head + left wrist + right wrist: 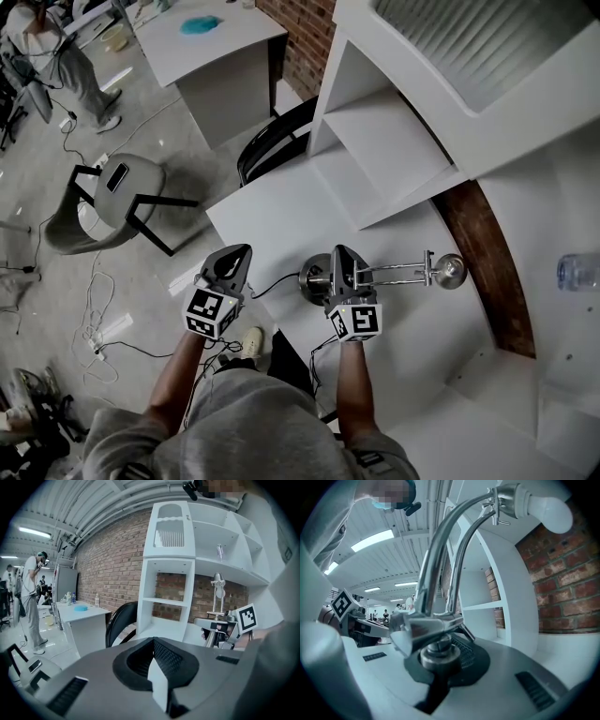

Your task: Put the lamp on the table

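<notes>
A chrome desk lamp stands at the front of the white table [272, 220]. Its round base [313, 277] has a black cord trailing off to the left. Its twin arms [398, 273] lead to the head [451, 270]. My right gripper [337, 259] is shut on the lamp's lower joint [433, 637]. In the right gripper view the arms [440, 559] rise from between the jaws to a white bulb [553, 513]. I cannot tell whether the base touches the table. My left gripper [237, 255] hovers left of the lamp, shut and holding nothing [152, 660]. The left gripper view shows the lamp [216, 595] upright at the right.
A white shelf unit [394, 141] stands behind the table against a brick wall [487, 272]. A black chair [272, 141] is tucked at the table's far side. A grey chair [103, 202], floor cables, a second table [216, 56] and a person [56, 56] lie to the left. A bottle [577, 272] stands far right.
</notes>
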Action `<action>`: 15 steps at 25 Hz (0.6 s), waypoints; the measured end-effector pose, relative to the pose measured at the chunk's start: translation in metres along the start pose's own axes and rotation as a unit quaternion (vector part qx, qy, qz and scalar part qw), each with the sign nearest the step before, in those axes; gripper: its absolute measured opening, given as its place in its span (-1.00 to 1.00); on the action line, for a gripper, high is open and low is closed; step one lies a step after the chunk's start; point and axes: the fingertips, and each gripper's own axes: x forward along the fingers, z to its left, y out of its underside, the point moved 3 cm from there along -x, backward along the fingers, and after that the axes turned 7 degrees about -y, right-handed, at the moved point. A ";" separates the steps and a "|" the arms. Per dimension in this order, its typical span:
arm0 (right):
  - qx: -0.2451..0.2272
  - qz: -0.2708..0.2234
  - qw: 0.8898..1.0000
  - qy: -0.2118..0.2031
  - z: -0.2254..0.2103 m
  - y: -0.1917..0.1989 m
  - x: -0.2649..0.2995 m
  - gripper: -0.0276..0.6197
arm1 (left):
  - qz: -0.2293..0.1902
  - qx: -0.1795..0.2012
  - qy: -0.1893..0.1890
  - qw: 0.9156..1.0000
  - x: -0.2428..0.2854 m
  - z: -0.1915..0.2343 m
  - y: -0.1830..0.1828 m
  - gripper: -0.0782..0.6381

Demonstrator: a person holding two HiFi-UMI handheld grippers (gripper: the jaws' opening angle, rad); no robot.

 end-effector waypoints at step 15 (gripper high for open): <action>-0.042 -0.001 0.999 -0.004 0.019 0.007 0.001 -0.85 | -0.002 0.003 -0.002 1.000 -0.010 0.003 0.002 -0.77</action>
